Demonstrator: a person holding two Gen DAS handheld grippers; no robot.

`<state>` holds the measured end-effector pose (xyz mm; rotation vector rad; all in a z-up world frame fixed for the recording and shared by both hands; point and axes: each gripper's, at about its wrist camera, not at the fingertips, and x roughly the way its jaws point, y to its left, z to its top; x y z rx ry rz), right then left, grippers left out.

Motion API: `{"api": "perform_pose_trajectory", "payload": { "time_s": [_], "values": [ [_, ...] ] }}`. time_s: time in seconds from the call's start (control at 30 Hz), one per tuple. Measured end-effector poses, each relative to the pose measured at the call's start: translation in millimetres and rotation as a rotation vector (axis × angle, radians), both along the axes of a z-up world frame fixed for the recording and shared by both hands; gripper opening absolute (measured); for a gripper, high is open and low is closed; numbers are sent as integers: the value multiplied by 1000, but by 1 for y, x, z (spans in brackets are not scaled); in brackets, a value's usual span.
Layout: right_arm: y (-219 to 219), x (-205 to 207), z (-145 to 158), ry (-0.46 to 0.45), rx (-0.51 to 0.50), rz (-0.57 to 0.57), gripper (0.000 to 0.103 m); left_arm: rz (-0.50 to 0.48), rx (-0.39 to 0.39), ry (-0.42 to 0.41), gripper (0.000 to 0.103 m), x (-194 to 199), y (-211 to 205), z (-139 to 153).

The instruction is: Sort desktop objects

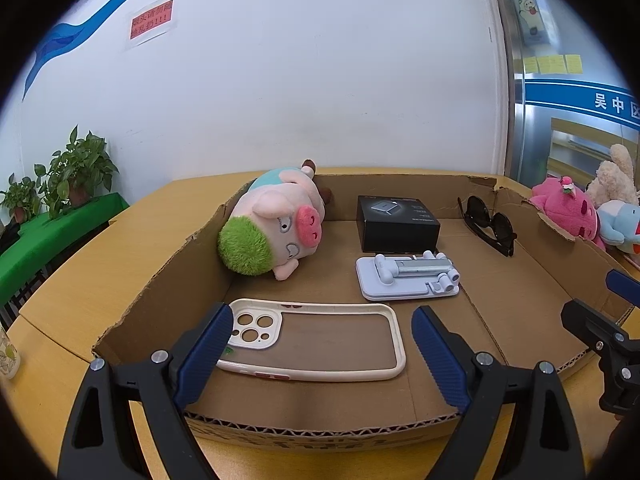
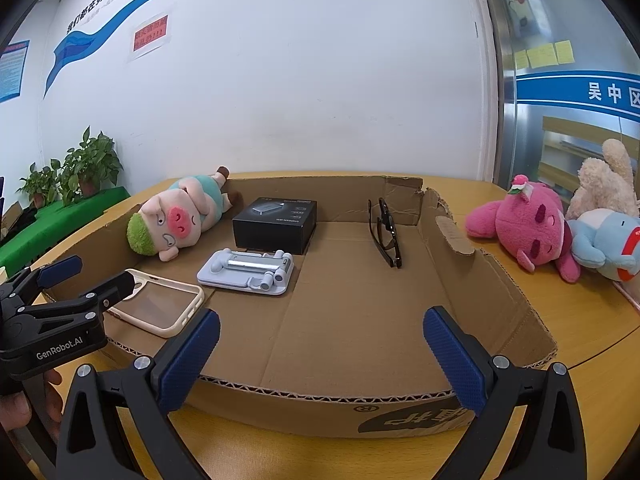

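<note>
A shallow cardboard tray (image 1: pixel 532 280) (image 2: pixel 492 280) sits on the wooden table. In it lie a pig plush (image 1: pixel 276 228) (image 2: pixel 176 218), a black box (image 1: pixel 396 222) (image 2: pixel 276 222), a white phone stand (image 1: pixel 408 276) (image 2: pixel 248 272), black sunglasses (image 1: pixel 490 226) (image 2: pixel 386 232) and a cream phone case (image 1: pixel 320 340) (image 2: pixel 164 304). My left gripper (image 1: pixel 322 354) (image 2: pixel 86 270) is open and empty, its fingers over the phone case at the tray's near edge. My right gripper (image 2: pixel 322 356) (image 1: pixel 600 300) is open and empty at the near edge, right of the left one.
A pink plush (image 2: pixel 528 228) (image 1: pixel 568 210), a cream plush (image 2: pixel 604 180) and a blue plush (image 2: pixel 604 240) lie on the table right of the tray. Potted plants (image 1: pixel 76 168) stand on a green surface at far left. A white wall is behind.
</note>
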<state>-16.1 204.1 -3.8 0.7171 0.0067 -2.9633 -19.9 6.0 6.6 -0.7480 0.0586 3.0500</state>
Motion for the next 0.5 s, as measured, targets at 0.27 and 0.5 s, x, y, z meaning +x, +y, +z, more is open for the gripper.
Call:
{"api": "perform_pose_trajectory", "payload": {
  "time_s": [0.27, 0.5],
  "values": [
    [0, 0, 0, -1, 0, 0, 103, -7, -1, 2, 91, 0, -1, 0],
    [0, 0, 0, -1, 0, 0, 103, -6, 0, 0, 91, -1, -1, 0]
  ]
}}
